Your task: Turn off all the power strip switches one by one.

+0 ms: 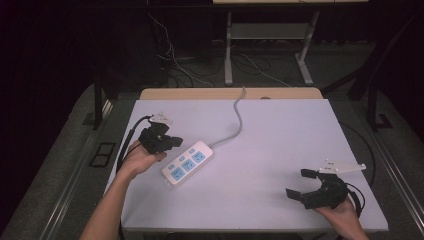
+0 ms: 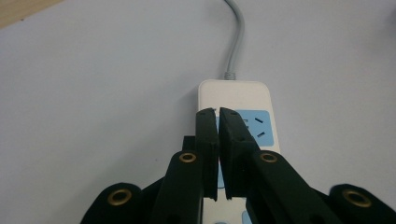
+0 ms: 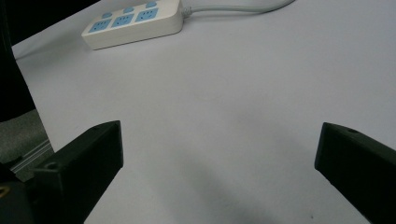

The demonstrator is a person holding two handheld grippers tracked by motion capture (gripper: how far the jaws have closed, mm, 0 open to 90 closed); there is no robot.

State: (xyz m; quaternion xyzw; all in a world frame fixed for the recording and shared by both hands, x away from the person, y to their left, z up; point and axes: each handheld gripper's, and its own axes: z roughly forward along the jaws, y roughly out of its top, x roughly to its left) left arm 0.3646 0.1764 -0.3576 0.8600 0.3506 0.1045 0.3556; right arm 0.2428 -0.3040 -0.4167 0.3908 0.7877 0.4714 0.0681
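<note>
The left gripper (image 2: 218, 112) is seen clenched, jaws nearly touching, held over the strip (image 1: 188, 163). The right gripper (image 1: 301, 182) is held released, well apart from it. The strip is laid left of centre on the table (image 1: 280, 135), its cord (image 1: 238, 117) trailing away.

Matt pale worktop (image 1: 280, 150) with a wooden far edge; smooth, glossy white plastic power strip (image 1: 188, 163); matt black plastic jaws with brass-coloured inserts.
</note>
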